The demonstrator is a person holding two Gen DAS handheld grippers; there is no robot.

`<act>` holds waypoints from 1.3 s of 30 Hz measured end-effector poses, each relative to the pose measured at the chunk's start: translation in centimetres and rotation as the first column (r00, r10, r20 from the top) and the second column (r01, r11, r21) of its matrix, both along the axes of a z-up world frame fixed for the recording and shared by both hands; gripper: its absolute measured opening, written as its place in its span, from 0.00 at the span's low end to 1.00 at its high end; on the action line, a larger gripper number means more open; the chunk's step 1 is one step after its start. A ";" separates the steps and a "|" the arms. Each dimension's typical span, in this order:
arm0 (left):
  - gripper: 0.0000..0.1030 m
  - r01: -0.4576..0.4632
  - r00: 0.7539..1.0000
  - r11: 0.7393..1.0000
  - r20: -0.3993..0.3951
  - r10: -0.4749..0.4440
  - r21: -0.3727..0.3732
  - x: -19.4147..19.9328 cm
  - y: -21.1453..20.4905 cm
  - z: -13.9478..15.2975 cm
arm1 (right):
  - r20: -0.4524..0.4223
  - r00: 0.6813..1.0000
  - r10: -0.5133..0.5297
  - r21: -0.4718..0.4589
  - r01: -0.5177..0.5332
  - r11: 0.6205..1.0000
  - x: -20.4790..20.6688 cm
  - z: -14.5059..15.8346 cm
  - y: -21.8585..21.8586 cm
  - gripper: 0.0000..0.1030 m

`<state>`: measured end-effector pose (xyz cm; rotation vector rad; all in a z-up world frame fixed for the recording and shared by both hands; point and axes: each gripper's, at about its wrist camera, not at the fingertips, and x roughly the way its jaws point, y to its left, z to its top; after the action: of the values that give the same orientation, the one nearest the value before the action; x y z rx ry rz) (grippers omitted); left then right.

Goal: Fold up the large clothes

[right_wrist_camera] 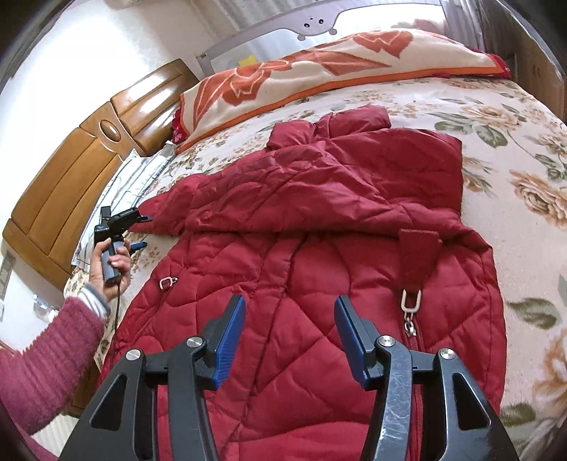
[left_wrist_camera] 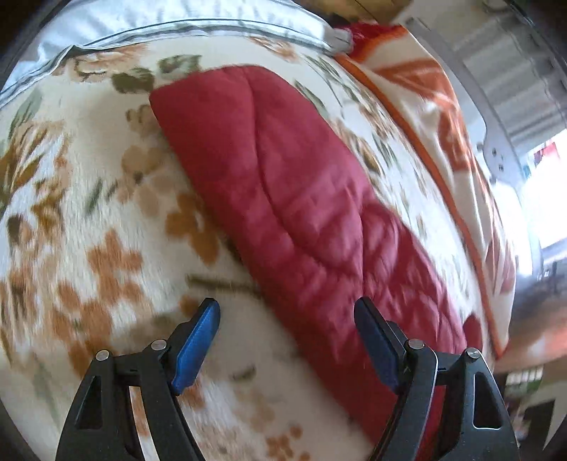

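Observation:
A red quilted jacket (right_wrist_camera: 319, 269) lies spread on the floral bed cover (right_wrist_camera: 496, 149), its upper half folded over and one sleeve (right_wrist_camera: 170, 209) reaching left. My right gripper (right_wrist_camera: 288, 319) hangs open above the jacket's front, by the zip pull (right_wrist_camera: 409, 305), with nothing between its fingers. A hand in a red knit sleeve (right_wrist_camera: 46, 354) holds my left gripper (right_wrist_camera: 143, 230) at the cuff end of that sleeve. In the left wrist view the sleeve (left_wrist_camera: 301, 198) runs diagonally across the cover, and the left gripper (left_wrist_camera: 287, 319) stands wide open above its edge, gripping nothing.
A wooden headboard (right_wrist_camera: 78, 170) stands on the left with a silvery pillow (right_wrist_camera: 134, 177) against it. A folded orange-flowered blanket (right_wrist_camera: 319, 67) lies along the far side under a grey bed rail (right_wrist_camera: 319, 25). Bare floral cover (left_wrist_camera: 88, 212) lies left of the sleeve.

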<state>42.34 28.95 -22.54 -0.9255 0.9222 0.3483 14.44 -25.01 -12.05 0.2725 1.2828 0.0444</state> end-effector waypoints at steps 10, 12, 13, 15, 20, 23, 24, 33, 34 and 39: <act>0.12 0.010 1.000 0.998 -0.017 -0.008 0.066 4.0 2.2 -0.2 | -0.005 1.000 -0.018 0.004 0.018 1.000 -1.3 0.8 -0.3 0.52; 0.08 0.036 0.999 0.991 0.010 -0.037 0.129 4.0 1.1 1.5 | -0.004 1.000 -0.026 0.018 0.026 1.000 -1.5 0.9 -0.4 0.52; 0.07 0.050 0.998 0.987 0.026 -0.055 0.150 4.3 0.7 2.5 | -0.006 1.000 -0.026 0.023 0.026 0.999 -1.5 0.9 -0.4 0.52; 0.06 0.083 0.993 0.978 0.067 -0.097 0.189 3.8 -0.8 4.4 | -0.008 1.000 -0.024 0.025 0.024 0.999 -1.6 0.9 -0.5 0.52; 0.06 0.164 0.965 0.959 0.164 -0.205 0.232 1.8 -5.4 7.9 | 0.002 0.999 -0.032 0.048 0.032 0.998 -1.4 0.9 -0.6 0.54; 0.05 0.206 0.946 0.946 0.198 -0.259 0.251 0.9 -8.1 9.1 | 0.004 0.999 -0.035 0.058 0.035 0.998 -1.3 0.8 -0.5 0.54; 0.05 0.220 0.938 0.941 0.208 -0.276 0.257 0.6 -9.0 9.4 | 0.004 0.999 -0.035 0.058 0.035 0.998 -1.3 0.8 -0.4 0.54; 0.05 0.339 0.859 0.885 0.278 -0.429 0.319 -2.8 -16.3 11.7 | -0.004 0.998 -0.066 0.076 0.066 0.995 -1.9 0.4 -1.0 0.54; 0.05 0.355 0.845 0.874 0.287 -0.452 0.332 -3.1 -17.5 12.1 | -0.003 0.998 -0.069 0.078 0.069 0.995 -2.0 0.4 -1.1 0.54; 0.05 0.438 0.775 0.808 0.289 -0.561 0.394 -4.2 -22.8 12.8 | -0.006 0.996 -0.090 0.095 0.090 0.991 -1.8 0.2 -2.0 0.54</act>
<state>38.11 6.19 -9.69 -0.4020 0.6803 -0.1642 12.60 -26.99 -11.86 0.4120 1.2703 0.0287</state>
